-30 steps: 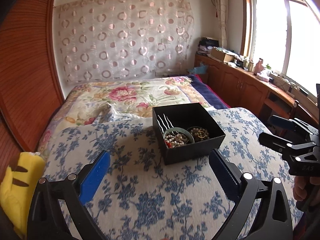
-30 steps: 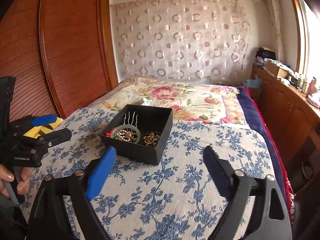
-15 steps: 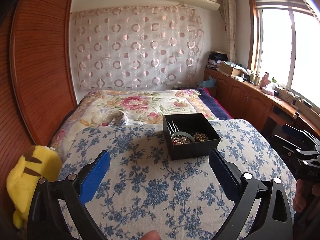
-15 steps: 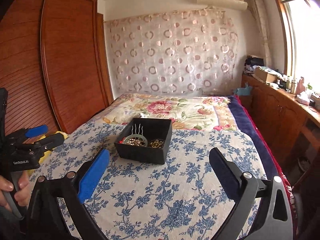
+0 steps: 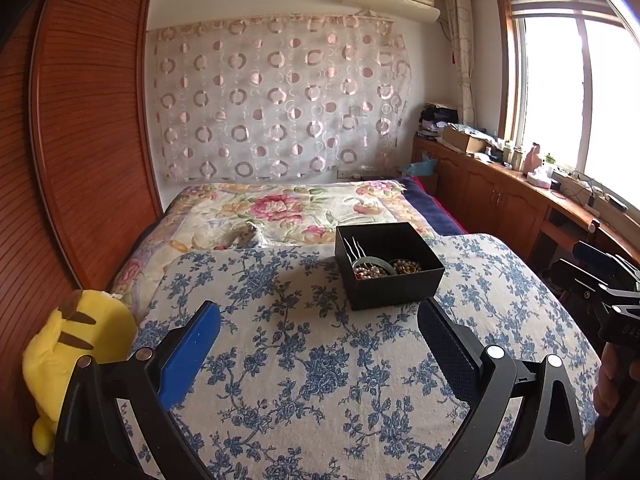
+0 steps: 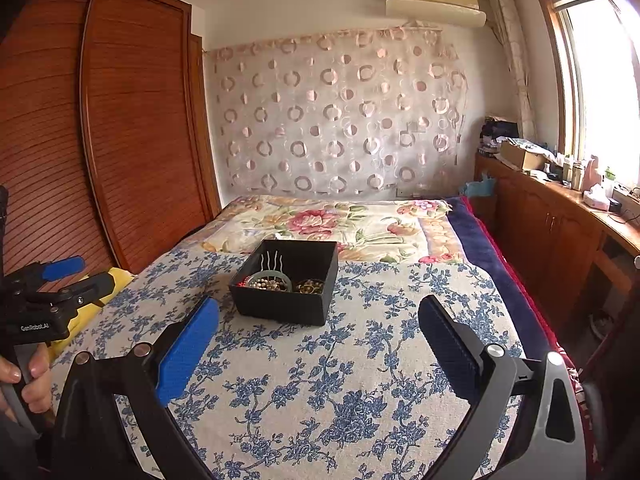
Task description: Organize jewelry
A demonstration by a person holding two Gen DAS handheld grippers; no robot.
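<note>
A black open box [image 5: 394, 288] [image 6: 280, 306] sits on the blue-flowered cloth [image 5: 304, 364] [image 6: 360, 360] on the bed. Inside it lie a silver hair comb [image 5: 353, 246] [image 6: 270, 261], a pale green bangle with pearl beads [image 5: 372, 268] [image 6: 269, 280] and a coil of golden jewelry [image 5: 406, 266] [image 6: 309, 286]. My left gripper [image 5: 318, 330] is open and empty, held back from the box. My right gripper [image 6: 318, 330] is open and empty, also back from the box. Each gripper shows at the edge of the other's view, the right [image 5: 600, 280], the left [image 6: 56, 284].
A yellow plush toy [image 5: 76, 356] lies at the bed's left edge by the wooden wardrobe [image 6: 100, 140]. A flowered quilt [image 5: 288, 208] covers the far half of the bed. A wooden counter with clutter [image 5: 520, 176] runs along the right under the window.
Both grippers have pulled back and risen away from the box, which now looks smaller and farther. Both stay open and empty.
</note>
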